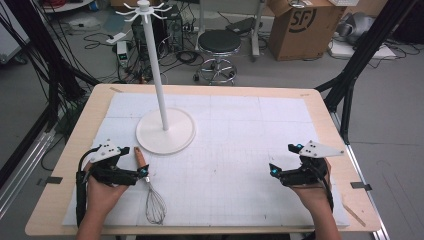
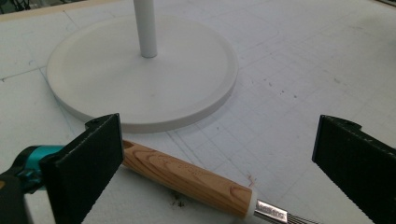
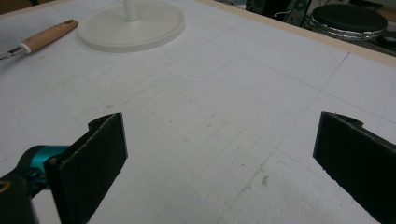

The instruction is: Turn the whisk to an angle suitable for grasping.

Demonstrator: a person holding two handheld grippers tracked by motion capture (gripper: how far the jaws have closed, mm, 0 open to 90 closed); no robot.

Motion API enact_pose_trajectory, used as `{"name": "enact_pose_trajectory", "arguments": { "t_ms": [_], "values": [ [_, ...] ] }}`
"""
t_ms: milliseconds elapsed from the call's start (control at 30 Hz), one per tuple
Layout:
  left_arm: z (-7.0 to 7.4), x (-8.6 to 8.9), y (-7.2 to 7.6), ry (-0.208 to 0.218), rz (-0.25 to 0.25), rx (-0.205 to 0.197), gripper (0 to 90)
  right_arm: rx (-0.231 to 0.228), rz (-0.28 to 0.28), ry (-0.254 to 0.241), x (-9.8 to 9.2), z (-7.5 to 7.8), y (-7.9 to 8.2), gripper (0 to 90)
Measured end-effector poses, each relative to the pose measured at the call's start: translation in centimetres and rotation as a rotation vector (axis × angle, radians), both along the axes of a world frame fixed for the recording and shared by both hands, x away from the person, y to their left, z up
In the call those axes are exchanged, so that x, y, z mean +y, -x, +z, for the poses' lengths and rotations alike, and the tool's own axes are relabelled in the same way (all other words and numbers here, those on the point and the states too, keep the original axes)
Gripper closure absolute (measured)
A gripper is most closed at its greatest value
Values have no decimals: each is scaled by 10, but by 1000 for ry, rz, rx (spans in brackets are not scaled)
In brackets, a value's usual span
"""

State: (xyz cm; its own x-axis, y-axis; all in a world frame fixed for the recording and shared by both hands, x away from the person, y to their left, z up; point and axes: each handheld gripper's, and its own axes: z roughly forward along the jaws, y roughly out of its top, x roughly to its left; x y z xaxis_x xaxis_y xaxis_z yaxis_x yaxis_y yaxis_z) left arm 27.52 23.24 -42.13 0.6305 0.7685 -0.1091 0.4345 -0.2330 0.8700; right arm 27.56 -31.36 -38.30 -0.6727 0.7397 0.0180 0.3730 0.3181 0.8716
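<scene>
Left gripper view: left tool (image 2: 217, 163) gapes wide over the whisk (image 2: 187, 179) handle — closing off-centre could roll it away; right tool (image 3: 219, 163) open too.

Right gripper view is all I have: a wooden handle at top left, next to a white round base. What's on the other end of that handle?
Observer: A wire whisk; the high view shows its head lying toward the near table edge.
Operator: Is the left gripper on it?
Observer: No. The left gripper has its jaws wide open over the handle, pads not pressing it.
Operator: What rises from the base?
Observer: A tall white pole topped with a ring of hooks, all bare.
Operator: And my gripper?
Observer: The right gripper is open at the table's right side, far from the whisk.
</scene>
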Motion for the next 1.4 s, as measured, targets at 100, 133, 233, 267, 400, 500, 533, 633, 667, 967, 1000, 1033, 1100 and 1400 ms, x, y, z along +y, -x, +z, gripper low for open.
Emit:
{"name": "enact_pose_trajectory", "arguments": {
  "t_ms": [100,133,233,267,400,500,533,633,667,967,1000,1033,1100,1400],
  "values": [
    [-3,-3,-3,-43,7,25,28,1,-2,-2,-2,-1,-1,16],
    [-4,-4,-3,-48,11,36,28,1,-2,-2,-2,-1,-1,16],
    [-9,-5,-6,-62,24,64,28,8,-6,-6,-3,-2,-2,16],
    [-9,-5,-6,-66,25,71,28,7,-5,-5,-3,-2,-3,17],
    [-3,-8,-7,-74,-61,55,96,10,3,-3,-2,-3,-5,17],
    [1,-9,-10,-21,-147,53,329,14,6,-1,0,-3,-5,17],
    [1,-9,-12,-21,-152,57,334,14,6,-1,0,-3,-5,17],
    [2,-11,-19,-81,-149,78,435,16,7,-4,1,-4,-6,16],
    [2,-12,-22,-81,-161,82,435,16,7,-4,1,-4,-6,16],
    [-8,-15,-47,-255,-123,172,784,29,16,17,5,-6,-8,17],
    [-10,-16,-50,-285,-112,178,826,30,16,22,6,-7,-8,17],
    [-11,-16,-51,-280,-112,182,841,32,18,24,6,-7,-8,17],
    [-11,-15,-51,-286,-99,184,850,35,19,30,8,-8,-8,17],
    [-14,5,-43,-318,-64,204,856,39,27,39,9,-9,-8,17]
  ]
}}
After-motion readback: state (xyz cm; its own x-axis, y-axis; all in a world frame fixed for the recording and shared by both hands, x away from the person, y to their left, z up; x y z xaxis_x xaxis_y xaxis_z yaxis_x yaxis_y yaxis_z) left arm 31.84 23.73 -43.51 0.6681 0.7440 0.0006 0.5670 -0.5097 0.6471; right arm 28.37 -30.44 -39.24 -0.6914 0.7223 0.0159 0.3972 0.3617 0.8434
